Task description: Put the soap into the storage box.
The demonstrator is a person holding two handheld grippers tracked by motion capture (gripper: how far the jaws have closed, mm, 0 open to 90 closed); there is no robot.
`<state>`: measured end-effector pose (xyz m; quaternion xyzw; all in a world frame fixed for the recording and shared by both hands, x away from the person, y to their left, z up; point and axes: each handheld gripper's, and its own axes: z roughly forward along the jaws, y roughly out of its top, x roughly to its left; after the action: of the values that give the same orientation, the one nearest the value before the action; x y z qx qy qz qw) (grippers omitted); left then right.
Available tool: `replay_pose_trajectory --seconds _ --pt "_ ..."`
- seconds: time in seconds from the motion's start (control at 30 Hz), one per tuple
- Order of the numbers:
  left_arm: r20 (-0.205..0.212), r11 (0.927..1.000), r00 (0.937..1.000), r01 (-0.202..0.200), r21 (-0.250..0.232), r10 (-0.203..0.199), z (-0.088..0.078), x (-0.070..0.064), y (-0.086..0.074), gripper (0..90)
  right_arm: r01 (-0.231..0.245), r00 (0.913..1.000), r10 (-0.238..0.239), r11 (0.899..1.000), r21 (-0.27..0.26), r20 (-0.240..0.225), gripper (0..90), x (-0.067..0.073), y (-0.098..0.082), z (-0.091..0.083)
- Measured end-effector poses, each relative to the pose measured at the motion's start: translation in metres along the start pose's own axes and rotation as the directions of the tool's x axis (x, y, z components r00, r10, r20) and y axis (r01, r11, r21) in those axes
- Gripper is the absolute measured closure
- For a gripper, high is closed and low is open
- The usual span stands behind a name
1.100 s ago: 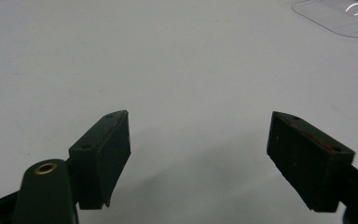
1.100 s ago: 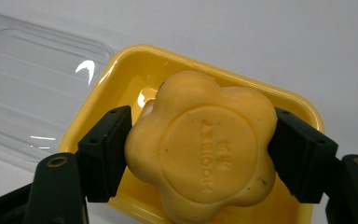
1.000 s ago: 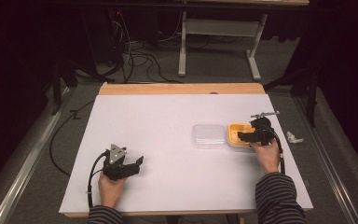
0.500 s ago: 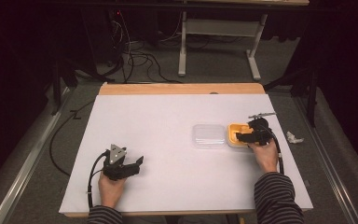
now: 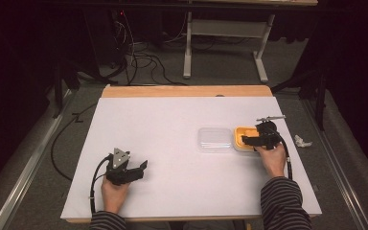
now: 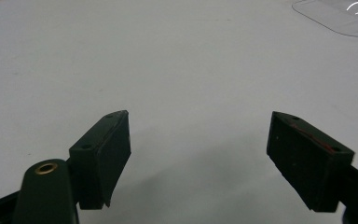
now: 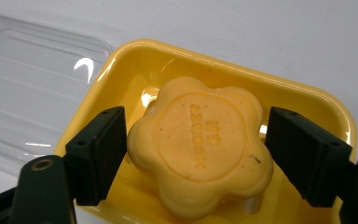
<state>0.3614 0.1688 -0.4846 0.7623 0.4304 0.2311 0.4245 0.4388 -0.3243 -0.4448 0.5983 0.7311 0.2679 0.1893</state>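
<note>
A flower-shaped yellow soap (image 7: 200, 144) with stamped lettering lies in a yellow dish (image 7: 121, 60). My right gripper (image 7: 193, 151) is open, one jaw on each side of the soap. The left jaw is almost touching the soap and the right jaw stands a little off it. In the high view the right gripper (image 5: 247, 140) hovers over the dish (image 5: 239, 134) at the table's right. A clear plastic lid (image 5: 214, 139) lies just left of the dish. My left gripper (image 5: 143, 168) is open over bare white table near the front left, with nothing between its jaws (image 6: 198, 154).
A small crumpled white scrap (image 5: 303, 141) lies right of the dish near the table edge. A wooden strip (image 5: 187, 91) runs along the table's far edge. A corner of the clear lid (image 6: 340, 16) shows far off in the left gripper view.
My right gripper has edged slightly left over the dish. The left gripper has stayed put.
</note>
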Motion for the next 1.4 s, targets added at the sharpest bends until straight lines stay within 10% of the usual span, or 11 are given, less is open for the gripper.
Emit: replay_pose_trajectory --seconds 1.4 --pt "-0.001 1.0 1.0 -0.002 -0.004 0.002 0.0 0.0 0.0 22.2 -0.073 0.9936 0.051 0.971 -0.227 -0.101 18.1 -0.011 -0.012 -0.056"
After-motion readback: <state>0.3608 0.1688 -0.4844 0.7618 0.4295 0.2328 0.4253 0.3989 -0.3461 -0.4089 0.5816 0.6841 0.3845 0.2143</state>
